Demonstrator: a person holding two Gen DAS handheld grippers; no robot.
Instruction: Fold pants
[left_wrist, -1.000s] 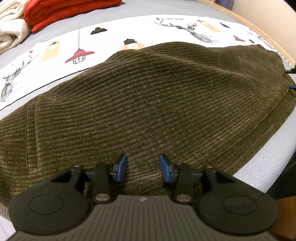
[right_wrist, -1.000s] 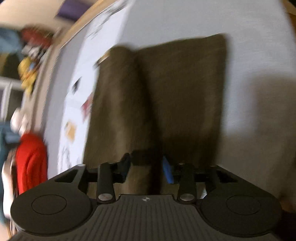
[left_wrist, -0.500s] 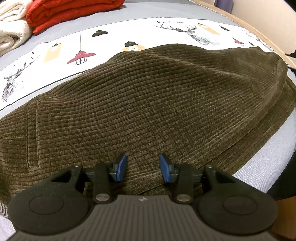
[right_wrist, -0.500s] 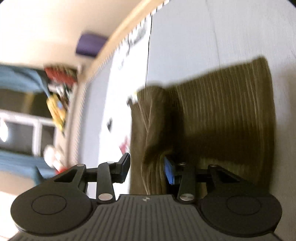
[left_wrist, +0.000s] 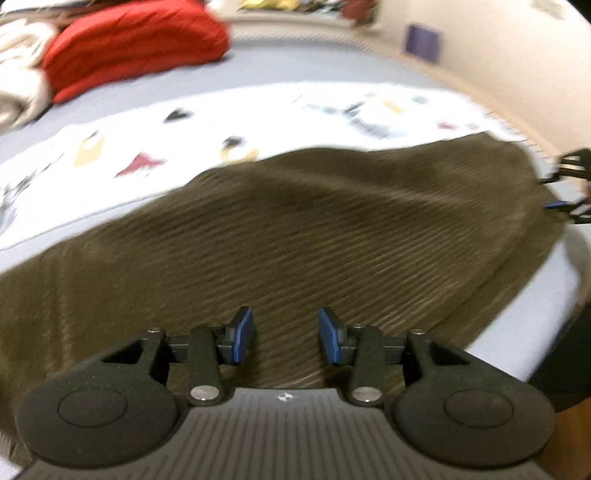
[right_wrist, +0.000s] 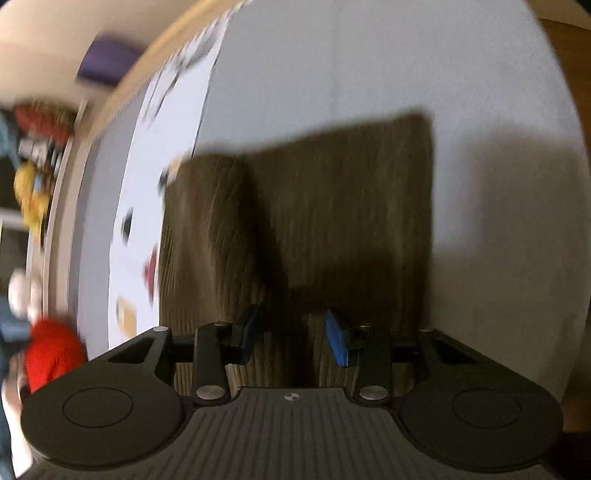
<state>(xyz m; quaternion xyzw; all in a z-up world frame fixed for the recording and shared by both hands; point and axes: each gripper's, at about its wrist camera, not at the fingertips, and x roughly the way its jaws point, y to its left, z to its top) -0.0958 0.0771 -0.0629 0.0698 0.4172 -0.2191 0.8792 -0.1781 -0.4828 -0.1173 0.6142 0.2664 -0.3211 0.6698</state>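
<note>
The bed (left_wrist: 369, 62), grey with a printed white runner (left_wrist: 258, 114), fills everything ahead of both sets of jaws, and spread across it lie the pants (left_wrist: 295, 229), olive-brown corduroy, running from directly under the left gripper (left_wrist: 286, 338) to the far side. That is thick, soft cloth, probably weighty and not slippery, so it should drape and hold a crease; an edge or hem looks the sensible place to grip. Left jaws stand partly open, nothing between them, corduroy just beyond. The right gripper (right_wrist: 291, 338) is also partly open and empty, hovering over the pants (right_wrist: 332, 221) beside a raised fold; contact cannot be told. A red blanket (left_wrist: 129, 44) sits well beyond.
</note>
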